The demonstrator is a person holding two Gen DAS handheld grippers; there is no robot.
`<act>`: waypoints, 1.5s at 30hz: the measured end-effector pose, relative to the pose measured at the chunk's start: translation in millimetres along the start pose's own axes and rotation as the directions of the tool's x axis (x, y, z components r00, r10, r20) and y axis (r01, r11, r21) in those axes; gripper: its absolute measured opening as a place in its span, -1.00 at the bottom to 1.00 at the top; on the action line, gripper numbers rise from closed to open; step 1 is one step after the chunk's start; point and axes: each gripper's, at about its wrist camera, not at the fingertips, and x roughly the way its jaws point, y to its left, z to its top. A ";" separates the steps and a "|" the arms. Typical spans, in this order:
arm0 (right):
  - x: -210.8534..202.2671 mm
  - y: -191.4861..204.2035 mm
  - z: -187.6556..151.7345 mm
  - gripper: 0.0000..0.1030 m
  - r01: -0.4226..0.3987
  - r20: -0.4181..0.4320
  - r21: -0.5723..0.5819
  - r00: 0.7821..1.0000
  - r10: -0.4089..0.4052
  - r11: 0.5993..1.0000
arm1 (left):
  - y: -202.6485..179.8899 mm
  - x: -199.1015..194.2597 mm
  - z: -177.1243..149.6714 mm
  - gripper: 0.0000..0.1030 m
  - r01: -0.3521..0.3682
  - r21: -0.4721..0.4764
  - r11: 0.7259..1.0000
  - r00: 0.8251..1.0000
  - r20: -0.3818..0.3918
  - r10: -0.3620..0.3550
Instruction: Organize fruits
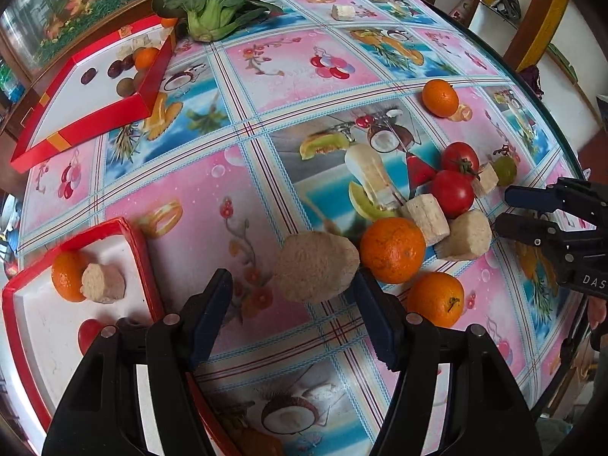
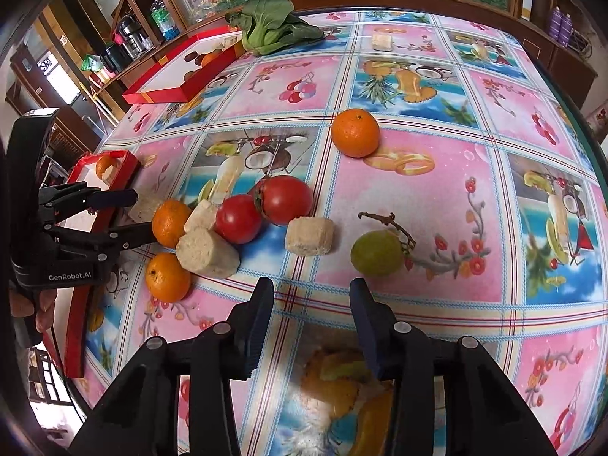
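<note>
Beige and rough, a cut root chunk [image 1: 317, 266] sits just ahead of the left tongs [image 1: 292, 296], whose jaws gape wide and empty. The right tongs [image 2: 311, 296] are spread too, holding nothing, a green grape [image 2: 376, 252] just beyond their right finger on the surface [image 2: 418, 197].

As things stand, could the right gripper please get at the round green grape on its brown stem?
Probably yes: the right gripper is open, and the green grape lies just ahead of it on the tablecloth, apart from the other fruit, with nothing between.
</note>
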 end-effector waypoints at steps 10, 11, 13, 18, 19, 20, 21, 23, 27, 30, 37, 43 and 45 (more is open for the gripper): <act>-5.5 30.2 2.8 -0.18 -0.068 0.010 -0.052 0.998 0.069 0.996 | 5.9 -1.0 -3.9 0.24 0.012 0.004 1.000 1.000 -0.010 -0.012; -5.0 34.3 4.5 -0.19 -0.072 0.011 -0.060 0.997 0.073 0.996 | 6.7 -2.2 -5.3 0.24 0.010 0.005 1.000 1.000 -0.009 -0.010; -3.2 40.9 7.5 -0.20 -0.085 0.010 -0.071 0.996 0.086 0.994 | 8.5 -4.3 -6.7 0.24 0.010 0.005 1.000 1.000 -0.008 -0.010; 2.2 51.5 10.1 -0.20 -0.101 0.005 -0.087 0.995 0.102 0.991 | 8.4 -4.8 -5.0 0.24 0.014 0.010 1.000 1.000 -0.019 -0.014; 2.0 51.9 10.0 -0.20 -0.106 0.005 -0.086 0.994 0.107 0.991 | 7.5 -4.1 -4.0 0.24 0.014 0.012 1.000 1.000 -0.021 -0.014; 1.5 51.7 9.5 -0.20 -0.107 0.006 -0.084 0.994 0.108 0.991 | 6.4 -3.1 -2.7 0.24 0.014 0.014 1.000 1.000 -0.022 -0.013; 1.1 51.4 8.9 -0.20 -0.106 0.006 -0.081 0.994 0.107 0.991 | 4.9 -1.8 -1.0 0.24 0.011 0.017 1.000 1.000 -0.023 -0.011; -2.1 50.2 5.3 -0.20 -0.108 0.004 -0.072 0.994 0.108 0.992 | 2.2 1.2 2.2 0.24 0.005 0.021 1.000 1.000 -0.025 -0.005; -9.0 58.0 -7.4 -0.17 -0.143 -0.004 -0.082 0.990 0.143 0.986 | 0.1 8.0 6.7 0.24 0.005 0.022 1.000 0.999 -0.032 -0.005; -3.6 71.4 -10.0 -0.17 -0.160 -0.025 -0.105 0.987 0.158 0.982 | 1.6 9.7 8.5 0.24 0.013 0.008 1.000 0.999 -0.031 -0.013; 20.9 95.4 -2.6 -0.13 -0.142 -0.045 -0.133 0.989 0.137 0.981 | 1.8 10.6 10.9 0.24 0.007 0.006 1.000 1.000 -0.027 -0.007; 29.1 97.9 -0.1 -0.30 -0.105 -0.030 -0.152 0.994 0.102 0.983 | 3.2 13.0 17.5 0.24 -0.006 -0.023 1.000 1.000 -0.016 0.006; 27.3 95.5 -1.4 -0.32 -0.101 -0.028 -0.142 0.995 0.098 0.985 | 3.9 12.7 16.6 0.22 -0.009 -0.032 0.999 1.000 -0.008 0.009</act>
